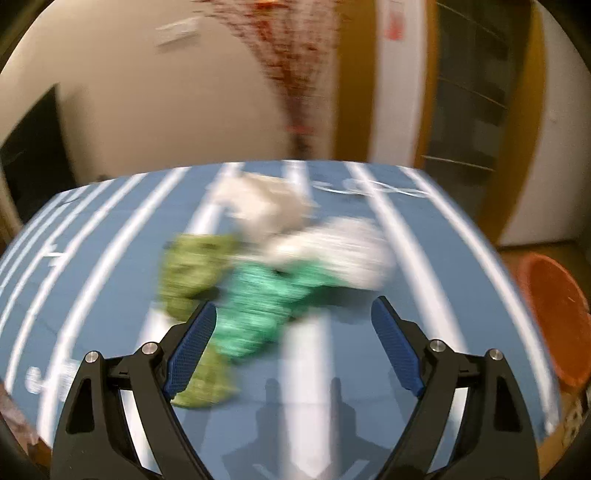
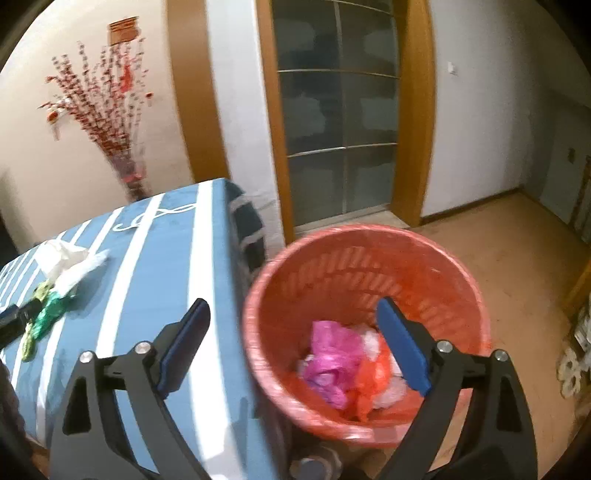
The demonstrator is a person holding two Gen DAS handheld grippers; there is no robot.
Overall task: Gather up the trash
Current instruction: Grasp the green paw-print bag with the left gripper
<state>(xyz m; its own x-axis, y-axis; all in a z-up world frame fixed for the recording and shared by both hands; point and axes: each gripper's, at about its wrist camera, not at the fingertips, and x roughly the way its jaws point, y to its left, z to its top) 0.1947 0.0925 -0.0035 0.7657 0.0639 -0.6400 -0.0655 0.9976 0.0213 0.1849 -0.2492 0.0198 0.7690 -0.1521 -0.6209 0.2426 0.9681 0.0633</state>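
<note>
Right tongs (image 2: pixel 293 339) gaping over bin (image 2: pixel 424 251); left view: blurred wrappers (image 1: pixel 258 295).

No readable text anywhere.
The blue worktop cover with white stripes (image 2: pixel 166 236) bears a white looping flourish (image 2: pixel 155 216), too curled and blurred to read as letters; the red hanging plaque on the cream wall (image 2: pixel 123 31) shows only unreadable lines.

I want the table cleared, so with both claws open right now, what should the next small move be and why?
Probably ease the left claw forward and close it on the green wrapper, the nearest scrap of the pile on the blue striped table. Its jaws stand open and empty. The right claw, also empty, hangs over the orange bin, which already holds trash.
</note>
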